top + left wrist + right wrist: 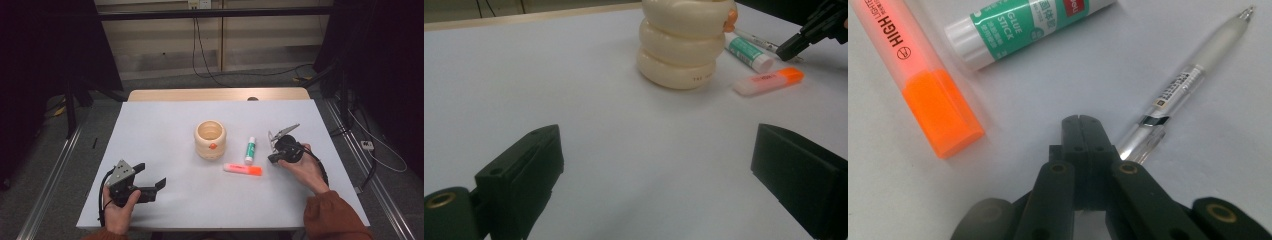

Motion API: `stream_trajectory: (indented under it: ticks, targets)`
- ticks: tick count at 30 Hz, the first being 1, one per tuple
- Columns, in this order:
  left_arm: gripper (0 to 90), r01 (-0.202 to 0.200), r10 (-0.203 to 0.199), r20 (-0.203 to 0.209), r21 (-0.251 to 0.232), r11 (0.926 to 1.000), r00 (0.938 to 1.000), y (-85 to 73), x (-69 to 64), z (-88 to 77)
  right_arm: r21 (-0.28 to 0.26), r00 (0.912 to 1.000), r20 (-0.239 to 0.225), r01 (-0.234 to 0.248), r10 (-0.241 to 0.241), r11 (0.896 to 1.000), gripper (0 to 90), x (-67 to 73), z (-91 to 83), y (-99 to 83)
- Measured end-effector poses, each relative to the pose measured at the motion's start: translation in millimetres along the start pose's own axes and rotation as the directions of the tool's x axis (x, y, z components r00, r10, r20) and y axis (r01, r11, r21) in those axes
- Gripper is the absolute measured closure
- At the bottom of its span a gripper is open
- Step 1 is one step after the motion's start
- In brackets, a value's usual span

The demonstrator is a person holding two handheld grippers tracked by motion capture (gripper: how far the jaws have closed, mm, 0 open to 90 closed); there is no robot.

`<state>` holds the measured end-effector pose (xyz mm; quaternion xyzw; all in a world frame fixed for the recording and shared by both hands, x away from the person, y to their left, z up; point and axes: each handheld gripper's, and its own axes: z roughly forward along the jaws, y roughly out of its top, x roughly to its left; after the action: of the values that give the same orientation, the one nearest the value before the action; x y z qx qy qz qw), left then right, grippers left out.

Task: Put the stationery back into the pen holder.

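The right hand-held gripper [1082, 125] hovered closed just beside the clear plastic pen [1188, 85], seemingly lining up a pick; the left hand-held gripper [654, 165] waited open, holding nothing.

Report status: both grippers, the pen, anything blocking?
Left gripper open, idle over bare table. Right gripper shut, empty, tips beside the pen. Glue stick and highlighter lie close by; nothing across the pen.
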<state>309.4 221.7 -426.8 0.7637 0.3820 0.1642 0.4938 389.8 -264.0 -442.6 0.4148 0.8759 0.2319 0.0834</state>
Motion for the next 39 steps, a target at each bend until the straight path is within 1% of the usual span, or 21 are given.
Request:
stream_trajectory:
  ticks: [3, 5, 7, 11, 18, 19, 22, 27, 30, 33, 36, 39]
  targets:
    - [6.3, -0.001, 0.001, 0.0, -0.001, 1.0, 1.0, 0.2, -0.2, -0.3, 0.005, 0.9999, 0.01, -0.001, 0.001, 1.0, 90.0, 1.7, -1.8, -2.0]
    - [6.4, -0.003, 0.003, 0.001, 0.0, 1.0, 1.0, 0.1, -0.5, -0.4, 0.006, 1.0, 0.008, 0.001, -0.001, 1.0, 90.0, 0.4, -2.8, -3.8]
    - [6.3, 0.0, 0.0, 0.0, -0.004, 1.0, 1.0, 0.2, -0.6, -0.4, 0.006, 0.9999, 0.006, -0.009, 0.009, 1.0, 90.0, -0.1, -3.8, -5.3]
    - [6.3, -0.002, 0.002, -0.001, -0.001, 1.0, 1.0, 0.1, 0.3, -0.6, 0.009, 0.9998, 0.014, -0.011, 0.011, 1.0, 90.0, -2.4, -5.4, -7.7]
    - [6.4, 0.001, -0.001, 0.003, 0.001, 1.0, 1.0, 0.1, -0.5, 0.0, 0.015, 0.9987, 0.038, -0.034, 0.034, 0.999, 90.0, -8.9, -9.2, -12.8]
    - [6.4, 0.002, -0.002, 0.003, 0.002, 1.0, 1.0, 0.0, -0.5, 0.0, 0.013, 0.9986, 0.045, -0.029, 0.028, 1.0, 90.0, -10.9, -9.5, -13.7]
    - [6.4, 0.003, -0.003, 0.003, 0.002, 1.0, 1.0, -0.1, -0.4, 0.1, 0.011, 0.9975, 0.051, -0.05, 0.049, 0.999, 90.0, -14.9, -10.9, -15.8]
    - [6.4, -0.001, 0.001, 0.006, 0.005, 1.0, 1.0, -0.1, -0.8, 0.5, 0.004, 0.9959, 0.062, -0.065, 0.065, 0.998, 90.0, -21.8, -12.7, -19.4]
    - [6.4, -0.002, 0.002, 0.006, 0.005, 1.0, 1.0, -0.2, -0.6, 0.4, -0.002, 0.9955, 0.06, -0.073, 0.073, 0.997, 90.0, -24.4, -13.0, -20.8]
    - [6.3, -0.002, 0.002, 0.007, 0.004, 1.0, 1.0, -0.1, -0.6, 0.5, -0.006, 0.9959, 0.061, -0.067, 0.067, 0.998, 90.0, -24.4, -12.8, -21.3]
    - [6.4, -0.002, 0.002, 0.007, 0.004, 1.0, 1.0, 0.0, -0.8, 0.5, -0.01, 0.9955, 0.061, -0.072, 0.072, 0.997, 90.0, -24.1, -12.9, -21.5]
    - [6.3, 0.0, -0.001, 0.007, 0.004, 1.0, 1.0, 0.0, -0.4, 0.3, -0.03, 0.9958, 0.035, -0.083, 0.084, 0.996, 90.0, -25.0, -13.7, -22.5]
